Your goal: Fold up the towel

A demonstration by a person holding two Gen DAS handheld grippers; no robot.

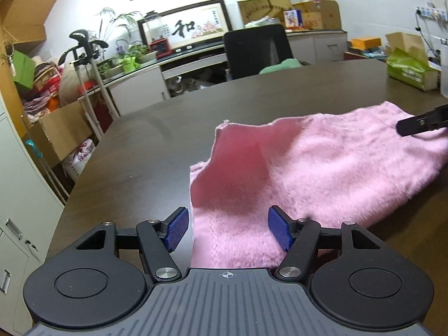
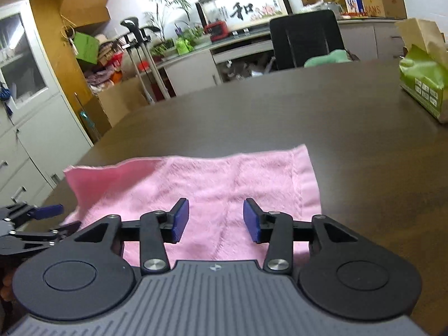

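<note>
My left gripper (image 1: 228,231) has its jaws spread wide, nothing between the blue pads (image 1: 176,229) — it hangs just above the near left edge of the pink towel (image 1: 308,173), with the left pad over bare table and the right pad over cloth. My right gripper (image 2: 215,221) is also parted, a bit narrower, nothing clamped, both pads over the towel's near middle; I can't tell if either gripper touches the fabric. The towel lies on the dark brown table (image 2: 280,112), in front of and under both grippers. Its left part looks doubled over, with a raised flap and a smoother pink face showing at the far left corner; the right part lies flat with a stitched hem along the right edge. From the right wrist view the left gripper shows at the towel's left edge. Farther out — a green tissue box (image 2: 422,86) at the table's right, well apart from the towel, and a black office chair (image 2: 305,39) behind the far edge.
</note>
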